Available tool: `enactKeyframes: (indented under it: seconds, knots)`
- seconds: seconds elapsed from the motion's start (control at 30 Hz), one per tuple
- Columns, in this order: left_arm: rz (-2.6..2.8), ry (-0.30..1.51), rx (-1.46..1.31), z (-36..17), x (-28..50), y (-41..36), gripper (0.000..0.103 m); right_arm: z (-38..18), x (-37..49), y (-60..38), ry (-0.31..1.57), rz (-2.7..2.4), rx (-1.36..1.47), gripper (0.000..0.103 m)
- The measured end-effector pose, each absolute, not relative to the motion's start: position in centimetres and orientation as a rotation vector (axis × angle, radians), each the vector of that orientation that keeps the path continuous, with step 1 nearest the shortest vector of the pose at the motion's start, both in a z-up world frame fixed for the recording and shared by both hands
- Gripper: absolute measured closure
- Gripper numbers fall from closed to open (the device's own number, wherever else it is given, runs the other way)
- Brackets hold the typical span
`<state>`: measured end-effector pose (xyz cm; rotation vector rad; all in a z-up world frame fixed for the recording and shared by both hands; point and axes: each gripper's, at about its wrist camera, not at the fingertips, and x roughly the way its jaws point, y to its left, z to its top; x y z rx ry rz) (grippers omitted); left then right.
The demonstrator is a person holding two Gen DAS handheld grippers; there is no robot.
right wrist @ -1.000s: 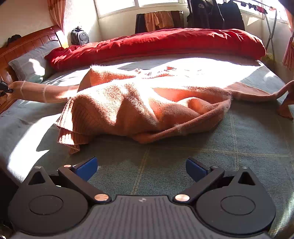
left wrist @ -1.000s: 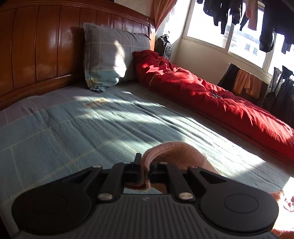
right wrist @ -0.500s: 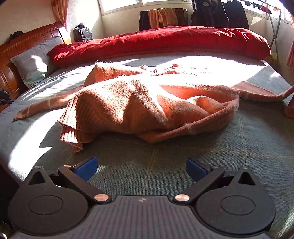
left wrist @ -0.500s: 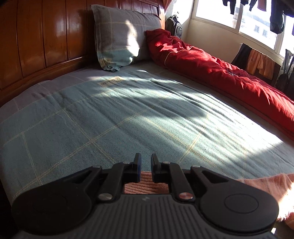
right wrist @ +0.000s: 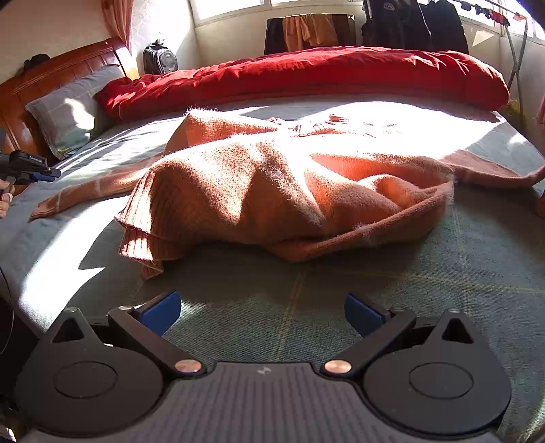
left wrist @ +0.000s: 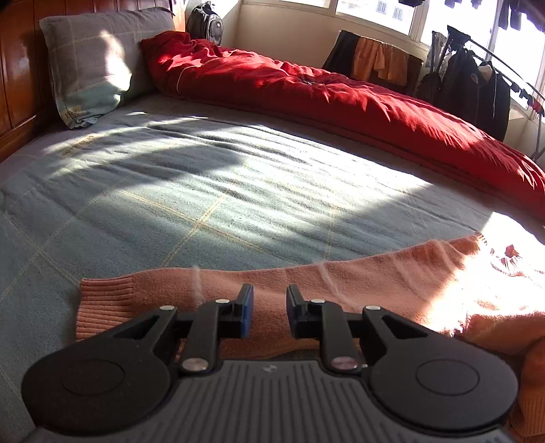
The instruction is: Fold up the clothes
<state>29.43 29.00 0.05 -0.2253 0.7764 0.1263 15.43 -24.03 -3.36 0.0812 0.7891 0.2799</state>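
Observation:
An orange fuzzy sweater lies bunched in the middle of the bed. Its one sleeve lies stretched flat across the blue-grey sheet, ending in a ribbed cuff. My left gripper hovers just over that sleeve; its jaws are opening and the pads press on nothing. In the right wrist view the same left gripper shows at the far left, above the sleeve's end. My right gripper stands wide open over bare sheet, short of the sweater's ribbed hem. The other sleeve trails off to the right.
A red duvet runs along the far side of the bed. A grey pillow leans on the wooden headboard. A backpack and a rack of dark clothes stand by the window. A hand shows at the left edge.
The left gripper let go of the sleeve cuff and drew back; the sleeve now lies flat and stretched out on the sheet. Its jaws have parted. The right gripper has stayed put.

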Motion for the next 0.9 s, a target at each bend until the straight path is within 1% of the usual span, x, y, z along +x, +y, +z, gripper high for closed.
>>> enactKeyframes:
  seconds: [0.03, 0.07, 0.1, 0.27, 0.37, 0.57, 0.73, 0.9]
  knots:
    - [0.082, 0.784, -0.223, -0.2, 30.0, 27.7, 0.079, -3.4, 15.5, -24.0, 0.791, 0.279, 0.08, 0.0]
    - [0.052, 0.793, -0.209, -0.5, 30.7, 26.5, 0.074, -3.6, 15.6, -24.0, 0.794, 0.278, 0.08, 0.0]
    - [0.023, 0.801, -0.194, -0.8, 31.3, 25.3, 0.071, -3.7, 15.6, -24.1, 0.797, 0.275, 0.08, 0.0]
    - [0.047, 0.95, -0.148, -5.5, 35.3, 22.0, 0.071, -4.2, 16.1, -24.7, 0.814, 0.247, 0.083, 0.0]
    - [0.066, 0.909, -0.159, -6.6, 36.5, 22.2, 0.068, -4.4, 16.2, -25.4, 0.821, 0.221, 0.089, 0.0]
    - [0.092, 0.883, -0.223, -6.3, 37.6, 23.8, 0.068, -5.1, 16.5, -26.2, 0.833, 0.196, 0.123, 0.0]
    - [0.06, 0.815, -0.17, -3.8, 34.2, 23.5, 0.068, -5.1, 16.3, -25.9, 0.827, 0.223, 0.113, 0.0]
    - [0.007, 0.691, 0.043, -1.4, 28.0, 23.1, 0.069, -5.3, 16.4, -25.9, 0.819, 0.24, 0.131, 0.0]
